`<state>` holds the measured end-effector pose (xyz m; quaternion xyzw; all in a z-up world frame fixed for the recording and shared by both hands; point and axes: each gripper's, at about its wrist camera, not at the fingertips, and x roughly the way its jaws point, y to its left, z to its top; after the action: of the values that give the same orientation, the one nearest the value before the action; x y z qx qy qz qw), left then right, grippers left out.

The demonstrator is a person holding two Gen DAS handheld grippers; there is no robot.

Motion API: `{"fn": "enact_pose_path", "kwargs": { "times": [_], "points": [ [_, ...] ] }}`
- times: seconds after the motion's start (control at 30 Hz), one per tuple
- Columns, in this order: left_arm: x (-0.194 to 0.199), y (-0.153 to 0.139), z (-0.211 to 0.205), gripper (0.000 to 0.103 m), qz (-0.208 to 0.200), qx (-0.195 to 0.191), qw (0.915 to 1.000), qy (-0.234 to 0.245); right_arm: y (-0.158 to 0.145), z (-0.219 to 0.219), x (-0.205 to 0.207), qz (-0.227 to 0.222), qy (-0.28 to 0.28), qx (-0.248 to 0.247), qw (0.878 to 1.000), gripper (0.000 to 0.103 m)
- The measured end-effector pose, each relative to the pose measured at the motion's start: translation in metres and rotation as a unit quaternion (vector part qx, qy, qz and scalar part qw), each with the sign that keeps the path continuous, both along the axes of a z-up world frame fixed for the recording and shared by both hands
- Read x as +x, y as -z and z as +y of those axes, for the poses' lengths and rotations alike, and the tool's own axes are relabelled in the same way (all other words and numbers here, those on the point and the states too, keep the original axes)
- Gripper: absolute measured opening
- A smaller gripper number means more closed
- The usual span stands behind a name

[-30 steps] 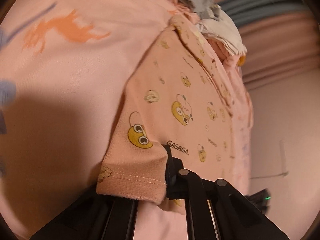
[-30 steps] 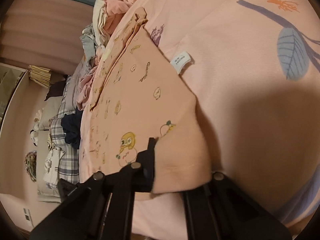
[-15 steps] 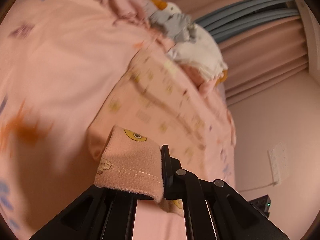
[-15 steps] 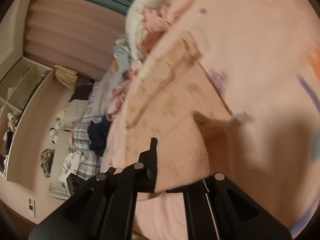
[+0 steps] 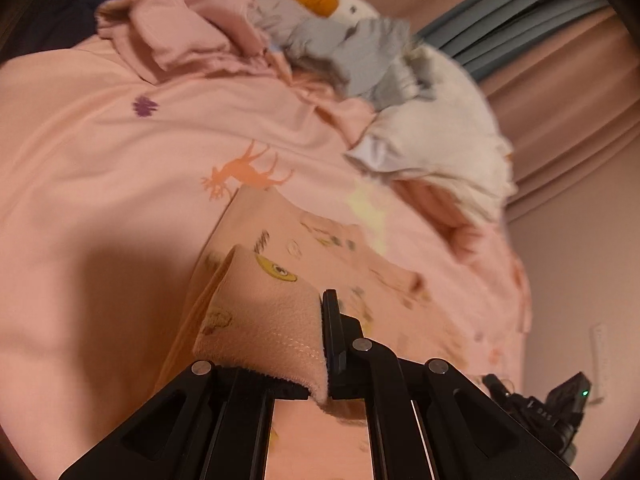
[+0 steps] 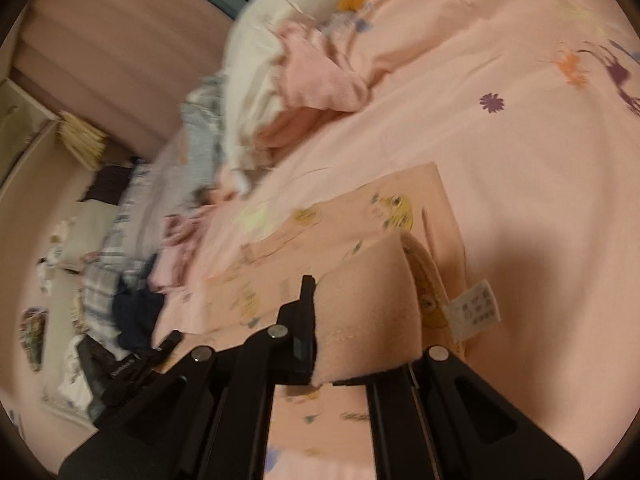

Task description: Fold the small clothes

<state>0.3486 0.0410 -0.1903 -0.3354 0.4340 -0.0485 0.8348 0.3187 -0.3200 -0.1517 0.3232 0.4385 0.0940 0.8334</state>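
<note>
While your left gripper [image 5: 320,344] looks forward in the left wrist view, its two fingers are pressed together on the hem of the small pink garment [image 5: 320,264]. The pinched corner is lifted and curls back over the rest of the garment, which lies flat on the pink bedspread [image 5: 100,152]. A yellow cartoon face is printed on the garment just beyond the held hem. Beyond the garment, on the bedspread, there is an orange deer print [image 5: 244,174]. Farther behind the garment you have a heap of clothes [image 5: 192,36], and on it lies a white and grey plush bird [image 5: 360,40] with an orange beak. At the right of the garment, low near the bed edge, the other gripper's black body shows with a small green light.

In the right wrist view, your right gripper [image 6: 316,340] is also clamped on the same garment [image 6: 360,224], on another corner of the hem. This corner is raised and folded over the flat part. A white care label [image 6: 476,310] hangs at the right side of the held fold. The bedspread [image 6: 520,140] goes on behind the garment, with a purple flower print on it. The clothes heap [image 6: 304,76] lies beyond the garment to the left; this part is blurred.
</note>
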Motion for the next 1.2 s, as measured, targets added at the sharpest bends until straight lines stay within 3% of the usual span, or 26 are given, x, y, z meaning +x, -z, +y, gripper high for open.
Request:
{"fn": "enact_pose_path", "kwargs": {
  "times": [0.17,0.33,0.43,0.5,0.57,0.63,0.7,0.73,0.77,0.8,0.87,0.93,1.0,1.07,1.2],
  "points": [
    [0.021,0.032,-0.006,0.003,0.022,0.027,0.9994,0.001,0.046,-0.002,0.043,0.063,-0.012,-0.053,0.997,0.003],
    [0.024,0.032,0.002,0.003,0.023,0.011,0.9996,0.015,0.054,-0.011,0.048,0.053,-0.037,-0.025,0.998,0.004],
    [0.018,0.007,0.008,0.01,0.029,0.039,0.9988,0.009,0.038,-0.014,0.045,0.06,-0.055,-0.044,0.996,0.022],
    [0.007,-0.014,0.012,0.038,0.002,0.062,0.9981,0.008,0.015,-0.015,0.034,0.038,-0.052,-0.083,0.994,0.052],
    [-0.008,-0.032,0.018,0.05,-0.023,0.062,0.9977,0.014,-0.012,-0.021,0.017,-0.002,-0.046,-0.112,0.993,0.06],
    [-0.024,-0.047,0.02,0.05,-0.04,0.074,0.996,0.03,-0.031,-0.026,0.004,-0.024,-0.044,-0.12,0.991,0.059],
    [-0.038,-0.055,0.01,0.023,-0.043,0.113,0.9907,0.062,-0.045,-0.028,-0.009,-0.036,-0.047,-0.135,0.989,0.055],
    [-0.042,-0.054,0.003,0.018,-0.039,0.133,0.9874,0.076,-0.048,-0.026,-0.014,-0.041,-0.051,-0.146,0.987,0.051],
    [-0.048,-0.049,-0.009,0.014,-0.03,0.156,0.9827,0.095,-0.049,-0.023,-0.02,-0.043,-0.057,-0.163,0.984,0.038],
    [-0.05,-0.041,-0.02,0.009,-0.023,0.165,0.9793,0.115,-0.045,-0.016,-0.022,-0.038,-0.067,-0.178,0.981,0.022],
    [-0.05,-0.02,-0.042,0.005,-0.005,0.17,0.9722,0.161,-0.027,-0.004,-0.023,-0.02,-0.089,-0.197,0.976,0.008],
    [-0.043,0.009,-0.06,0.003,0.022,0.18,0.967,0.179,-0.003,0.01,-0.019,0.001,-0.11,-0.199,0.974,0.008],
    [-0.03,0.029,-0.066,0.002,0.038,0.174,0.9684,0.174,0.028,0.019,-0.012,0.034,-0.12,-0.18,0.976,0.007],
    [-0.02,0.029,-0.064,0.002,0.028,0.159,0.9735,0.162,0.043,0.023,-0.003,0.049,-0.114,-0.169,0.978,0.005],
    [0.017,0.013,-0.064,0.002,0.002,0.2,0.9714,0.129,0.039,0.024,0.024,0.035,-0.112,-0.16,0.98,0.002]
  ]
}}
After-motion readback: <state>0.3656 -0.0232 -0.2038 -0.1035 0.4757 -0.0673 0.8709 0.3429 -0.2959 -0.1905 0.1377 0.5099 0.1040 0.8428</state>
